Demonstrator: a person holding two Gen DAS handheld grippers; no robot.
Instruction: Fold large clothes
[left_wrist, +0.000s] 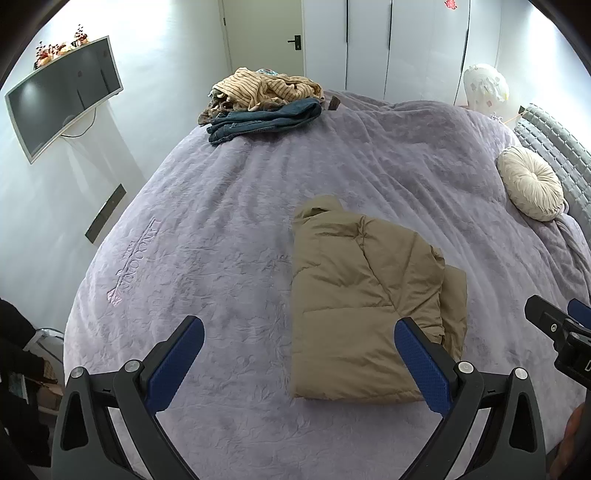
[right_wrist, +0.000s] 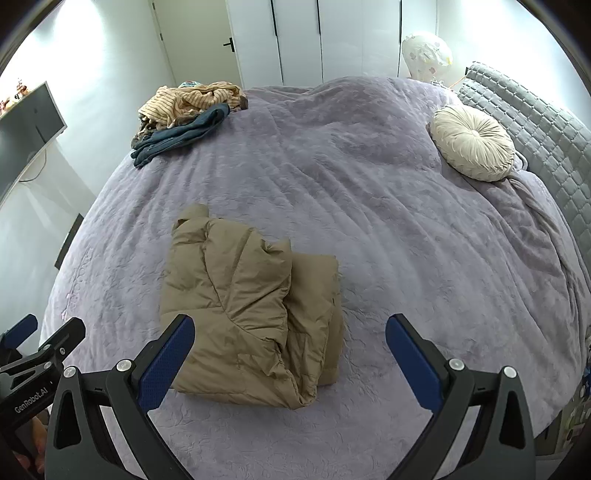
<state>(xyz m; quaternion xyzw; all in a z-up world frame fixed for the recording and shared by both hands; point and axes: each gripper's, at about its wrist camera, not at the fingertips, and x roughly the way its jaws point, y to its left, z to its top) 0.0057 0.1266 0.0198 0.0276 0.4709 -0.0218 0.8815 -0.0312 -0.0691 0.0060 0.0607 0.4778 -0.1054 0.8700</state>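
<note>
A tan puffer jacket (left_wrist: 362, 295) lies folded into a compact bundle on the purple bedspread (left_wrist: 229, 229); it also shows in the right wrist view (right_wrist: 251, 306). My left gripper (left_wrist: 299, 343) is open and empty, held above the bed just in front of the jacket's near left edge. My right gripper (right_wrist: 290, 343) is open and empty, held above the jacket's near right side. Each gripper shows at the edge of the other's view: the right one (left_wrist: 561, 332), the left one (right_wrist: 33, 350).
A pile of clothes, striped beige top (left_wrist: 262, 88) on blue jeans (left_wrist: 266, 120), sits at the bed's far left corner. A round cream cushion (left_wrist: 530, 182) lies by the grey headboard (left_wrist: 557, 144) on the right. A wall TV (left_wrist: 62, 96) hangs left; wardrobe doors (left_wrist: 388, 44) behind.
</note>
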